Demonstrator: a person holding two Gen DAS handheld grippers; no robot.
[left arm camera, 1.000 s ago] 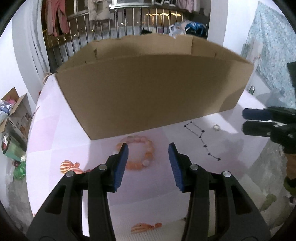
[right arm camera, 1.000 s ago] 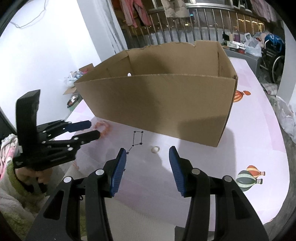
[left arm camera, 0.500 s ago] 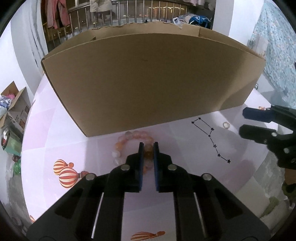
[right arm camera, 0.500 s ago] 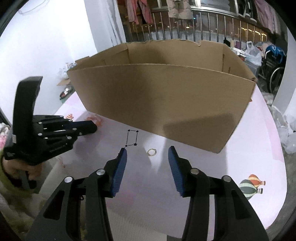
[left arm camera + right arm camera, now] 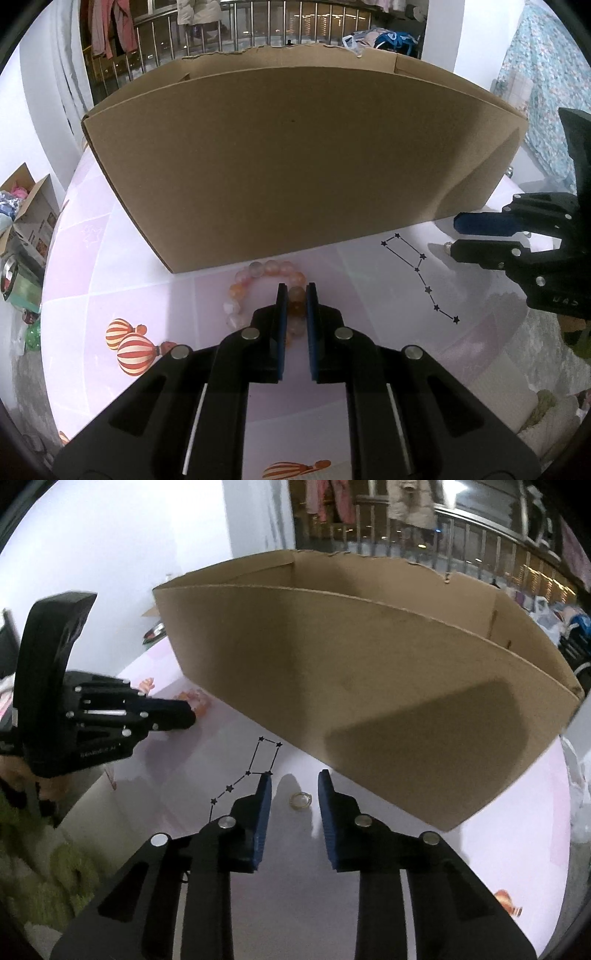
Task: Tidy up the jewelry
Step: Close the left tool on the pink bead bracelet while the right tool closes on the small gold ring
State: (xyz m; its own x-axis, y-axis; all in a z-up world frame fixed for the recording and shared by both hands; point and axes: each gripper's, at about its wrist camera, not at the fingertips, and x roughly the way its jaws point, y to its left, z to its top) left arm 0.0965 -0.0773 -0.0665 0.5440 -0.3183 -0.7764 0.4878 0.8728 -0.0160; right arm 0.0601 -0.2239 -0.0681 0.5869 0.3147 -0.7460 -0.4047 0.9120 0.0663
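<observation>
A pink and orange bead bracelet (image 5: 255, 286) lies on the table just in front of a large open cardboard box (image 5: 295, 158). My left gripper (image 5: 294, 295) is shut on the bracelet's right side, beads pinched between its blue pads. In the right wrist view a small ring (image 5: 300, 799) lies on the table between the blue fingers of my right gripper (image 5: 294, 784). Its jaws are closing, and the pads stand clear of the ring. The left gripper (image 5: 177, 714) shows at the left there, by the bracelet (image 5: 195, 699).
The box (image 5: 369, 679) stands close behind both grippers. The pale tablecloth (image 5: 110, 258) has balloon prints (image 5: 133, 350) and a star constellation print (image 5: 421, 273). A smaller carton with clutter (image 5: 26, 206) sits beyond the table's left edge. A railing with hanging clothes is behind.
My left gripper closed onto the bracelet's beads and stays there. My right gripper rolled, moved closer to the ring, and its fingers narrowed around it.
</observation>
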